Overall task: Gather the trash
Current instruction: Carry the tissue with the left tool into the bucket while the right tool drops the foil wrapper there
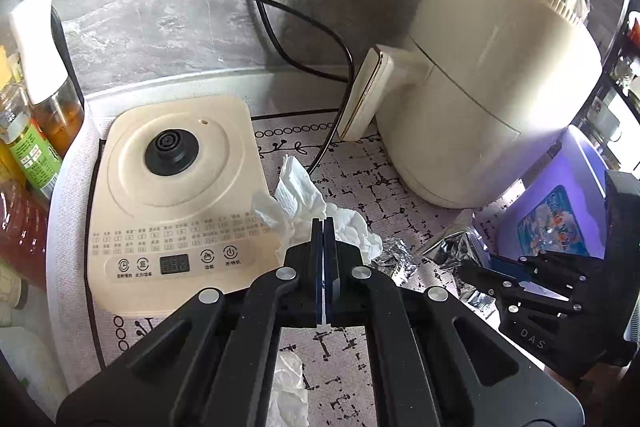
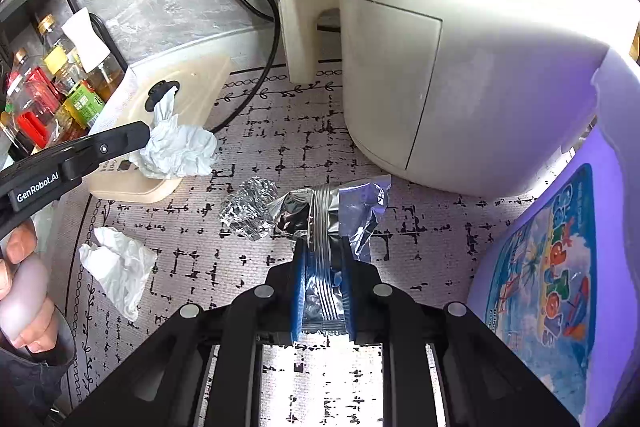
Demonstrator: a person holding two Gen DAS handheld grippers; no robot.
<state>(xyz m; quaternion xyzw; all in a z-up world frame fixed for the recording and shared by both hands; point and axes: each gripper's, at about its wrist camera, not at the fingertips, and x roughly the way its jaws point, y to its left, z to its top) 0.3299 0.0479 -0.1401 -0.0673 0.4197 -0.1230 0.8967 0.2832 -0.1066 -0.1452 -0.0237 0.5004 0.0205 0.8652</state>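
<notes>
In the right wrist view the right gripper points steeply down at the mat, its blue pads pinching a silver foil bag. The bag's ribbed seal strip runs between the pads, and its long axis points toward 12 o'clock, away from the camera; the far end flares open to 1 o'clock. Just beside it at 10 o'clock lies a crumpled foil ball, touching the bag's dark fold. A loose tissue lies flat on the mat at 8 o'clock, well apart from both grippers.

A hand at the left edge grips the left gripper's handle, fingers curled round it. In the left wrist view the left gripper angles downward with its pads pressed together on a white tissue wad. The wad is lifted off the mat and hangs over the near corner of the cream kettle base; its free end sticks up toward 11 o'clock.

At 3 o'clock stands a purple bin with a cartoon label; its inside is hidden. Beyond, a cream air fryer sits at 1 o'clock with its handle facing the base. Bottles crowd 10 o'clock.
</notes>
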